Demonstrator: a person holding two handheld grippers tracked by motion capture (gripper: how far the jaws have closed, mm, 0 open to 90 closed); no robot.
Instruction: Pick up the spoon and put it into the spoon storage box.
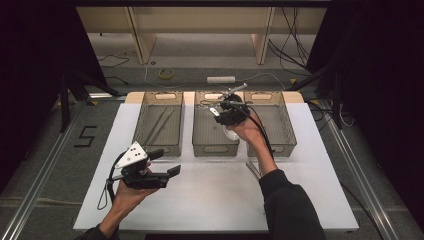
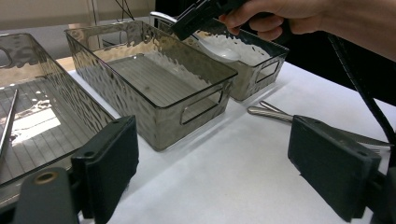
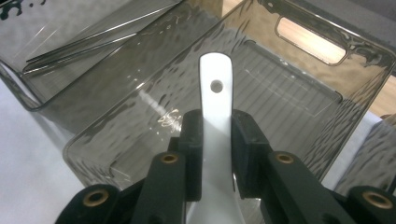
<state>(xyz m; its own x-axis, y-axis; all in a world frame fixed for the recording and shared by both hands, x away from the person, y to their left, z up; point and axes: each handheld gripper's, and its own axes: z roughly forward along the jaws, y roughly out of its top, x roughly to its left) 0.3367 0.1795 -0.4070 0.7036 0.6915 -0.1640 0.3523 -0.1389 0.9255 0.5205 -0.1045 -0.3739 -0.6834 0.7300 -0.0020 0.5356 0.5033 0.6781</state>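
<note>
scene: white table (image 1: 210, 200) with three smoky clear bins in a row along its far edge
right gripper (image 3: 217, 140): clamped on the handle of a white spoon (image 3: 215, 88), jaws pinching it from both sides; handle end with its hole sticks out ahead
spoon position: in the air over the middle bin (image 1: 215, 131), bowl hanging toward the person in the left gripper view (image 2: 223, 50)
why held so: a grip partway along the handle keeps the spoon level and lined up with the bin's length, likely so it can drop in flat
left gripper (image 1: 167, 172): jaws apart, nothing between them, hovering over the near-left part of the table; looks like it waits its turn
left bin (image 1: 160, 125): holds thin metal chopsticks (image 1: 159, 126), so sorting by type seems to be the plan
right bin (image 1: 270, 122): contents hard to tell
leftover: metal cutlery (image 2: 275, 114) on the table just in front of the right bin, unsorted
next: probably lower the spoon and release
</note>
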